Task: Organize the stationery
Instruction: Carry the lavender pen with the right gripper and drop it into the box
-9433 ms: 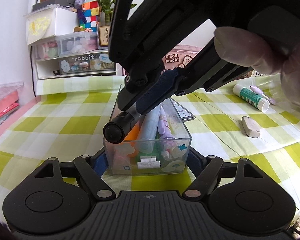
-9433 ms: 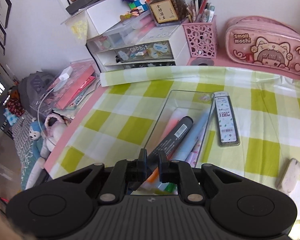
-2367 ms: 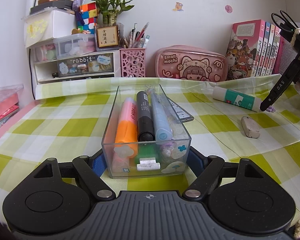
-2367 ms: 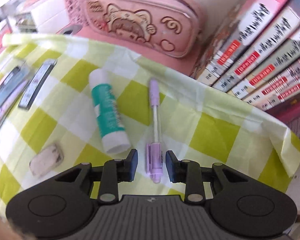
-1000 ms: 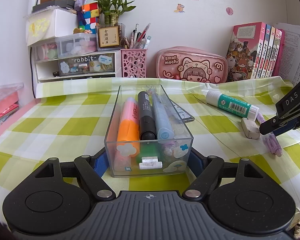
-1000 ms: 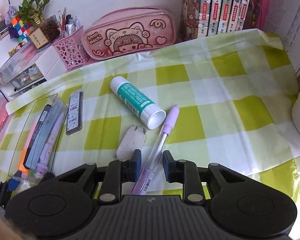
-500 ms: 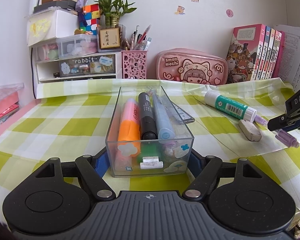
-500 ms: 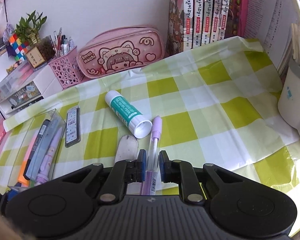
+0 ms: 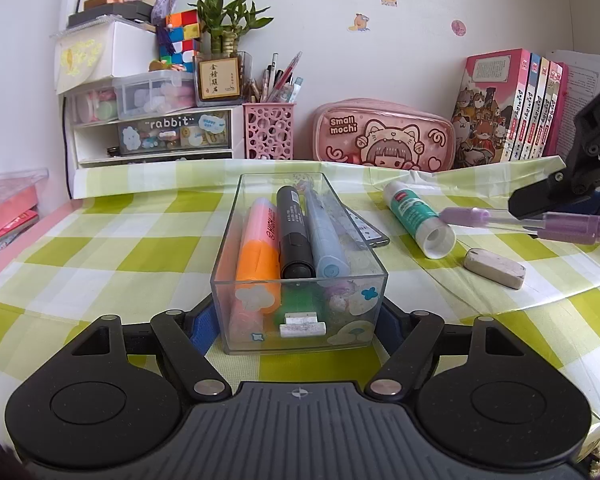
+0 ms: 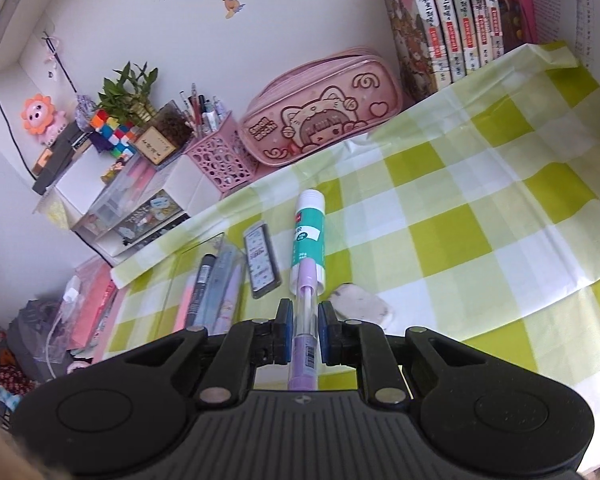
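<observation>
As clamped: purple pen [image 10: 305, 344] btwn R fingers [image 10: 285, 336].

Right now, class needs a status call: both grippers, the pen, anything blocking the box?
Left gripper shut on box. Right gripper shut on pen, lifted off cloth. Glue stick and eraser lie between pen and box; box top open.

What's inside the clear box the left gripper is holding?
In the clear box: an orange highlighter, a black marker, a pale blue pen. Items underneath show only partly, through the stickered front wall.
</observation>
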